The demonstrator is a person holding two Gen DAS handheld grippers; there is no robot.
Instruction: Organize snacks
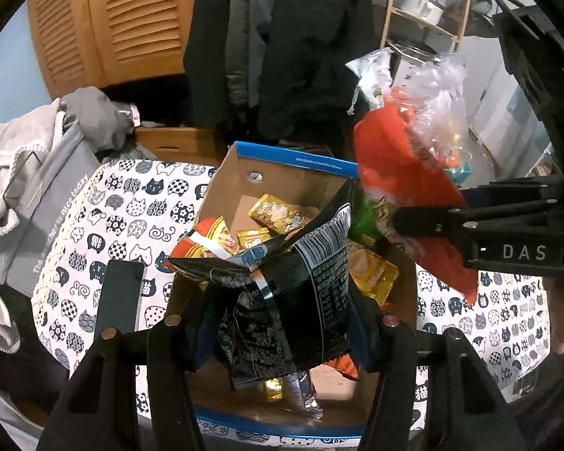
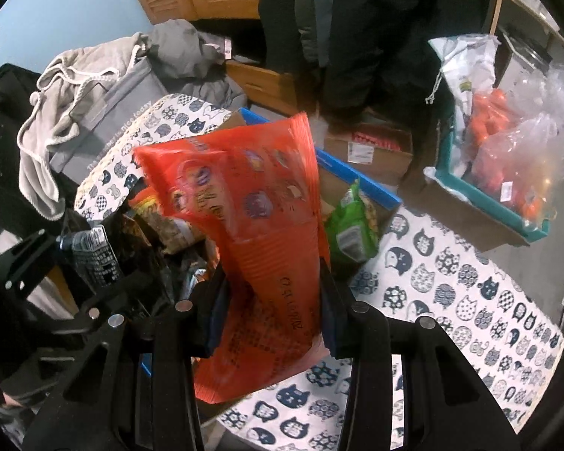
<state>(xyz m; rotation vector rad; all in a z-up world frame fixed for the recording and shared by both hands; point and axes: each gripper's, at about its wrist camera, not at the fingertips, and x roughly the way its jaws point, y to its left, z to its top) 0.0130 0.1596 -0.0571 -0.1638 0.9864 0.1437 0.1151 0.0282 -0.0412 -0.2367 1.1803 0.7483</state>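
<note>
Snack bags like these weigh next to nothing and crumple at a touch, so I judge the slick film could slide out of a loose pinch. My left gripper (image 1: 278,323) is pressed onto the black bag (image 1: 293,282), holding it by its lower half, right above the cardboard box (image 1: 293,161) with the blue rim. My right gripper (image 2: 270,308) is clamped on the orange bag (image 2: 259,233), which sticks up tall and floppy over the near corner of the same box; its motion blur hides the print. I would grip both near a sealed seam or a flat end, where the film is doubled and stiffer, not on the puffed middle, where the contents might crush.

Inside the box lie several small gold packets (image 1: 278,212), an orange-and-gold pack (image 1: 210,238) and a green bag (image 2: 351,225) leaning at the far side. Beyond the cat-print cloth (image 2: 451,300), a teal bin (image 2: 481,203) on the floor holds clear plastic bags (image 2: 522,150) with orange contents and 1 white bag (image 2: 466,64).
</note>
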